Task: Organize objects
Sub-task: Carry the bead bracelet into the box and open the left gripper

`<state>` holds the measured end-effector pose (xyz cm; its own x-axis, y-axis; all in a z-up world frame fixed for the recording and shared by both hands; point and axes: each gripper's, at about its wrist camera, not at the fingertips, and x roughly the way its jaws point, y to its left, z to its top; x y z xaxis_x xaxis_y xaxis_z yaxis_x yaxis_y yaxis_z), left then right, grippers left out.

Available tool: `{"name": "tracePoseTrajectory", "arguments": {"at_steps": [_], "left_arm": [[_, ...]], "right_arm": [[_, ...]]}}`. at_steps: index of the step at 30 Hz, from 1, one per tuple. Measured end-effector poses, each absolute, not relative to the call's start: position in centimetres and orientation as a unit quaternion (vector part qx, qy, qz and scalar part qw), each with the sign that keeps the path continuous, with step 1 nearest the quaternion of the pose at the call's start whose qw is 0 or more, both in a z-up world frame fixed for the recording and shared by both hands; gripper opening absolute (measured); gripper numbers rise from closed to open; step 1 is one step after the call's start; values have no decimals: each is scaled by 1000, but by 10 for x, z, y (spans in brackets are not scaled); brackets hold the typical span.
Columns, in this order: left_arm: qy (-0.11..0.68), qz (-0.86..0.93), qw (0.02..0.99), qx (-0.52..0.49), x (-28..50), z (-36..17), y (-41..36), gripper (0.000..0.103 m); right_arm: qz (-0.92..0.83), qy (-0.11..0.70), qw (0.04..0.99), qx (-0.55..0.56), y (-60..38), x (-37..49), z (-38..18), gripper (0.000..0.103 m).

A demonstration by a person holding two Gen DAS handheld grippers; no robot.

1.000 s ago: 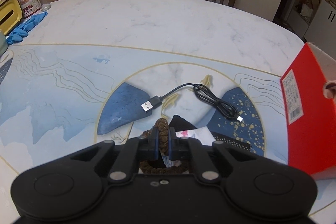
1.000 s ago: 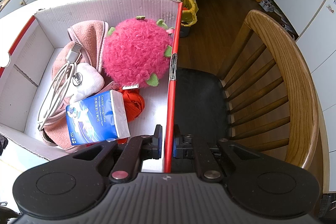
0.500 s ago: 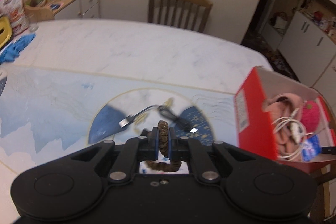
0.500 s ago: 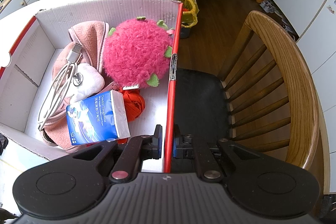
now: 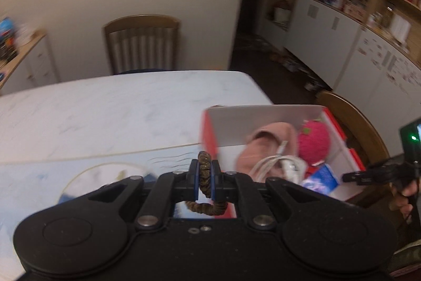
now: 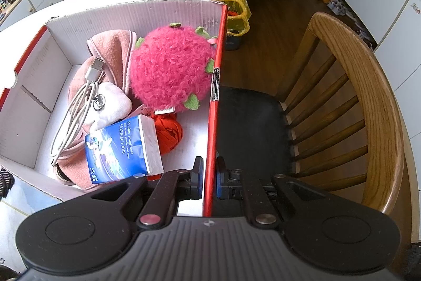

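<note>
Carrying brown braided cord bracelet (image 5: pixel 204 170), left claw (image 5: pixel 204 177) clamped on it above marble desk (image 5: pixel 105 107), beside red-sided cardboard box (image 6: pixel 217 86). Right claw (image 6: pixel 209 177) pinches box wall, likely steadying it for drop-in. Inside: pink plush ball (image 6: pixel 171 67), blue tissue pack (image 6: pixel 121 149).

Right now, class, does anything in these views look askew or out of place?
Yes. The box sticks out past the table edge, above the chair seat. The right gripper pinches its red wall. Its contents lie jumbled, the white cable draped loosely over the pink cloth.
</note>
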<state>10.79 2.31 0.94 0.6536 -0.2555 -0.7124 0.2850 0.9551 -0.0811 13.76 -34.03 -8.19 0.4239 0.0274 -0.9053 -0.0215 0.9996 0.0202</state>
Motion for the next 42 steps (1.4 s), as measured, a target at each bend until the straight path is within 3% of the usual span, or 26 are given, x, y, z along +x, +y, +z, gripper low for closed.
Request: {"name": "tracePoseTrajectory", "arguments": {"at_steps": [8, 22, 38, 42], "left_arm": [[396, -203, 894, 54, 123, -3, -33, 5], [448, -221, 855, 136, 147, -73, -98, 5], [504, -237, 825, 101, 152, -106, -117, 7], [508, -237, 823, 95, 152, -106, -115, 14]], "right_arm": [[19, 535, 845, 9, -344, 137, -82, 9], [21, 533, 846, 10, -345, 137, -83, 9], [22, 533, 846, 9, -344, 137, -84, 9], [22, 533, 846, 9, -344, 137, -84, 9]]}}
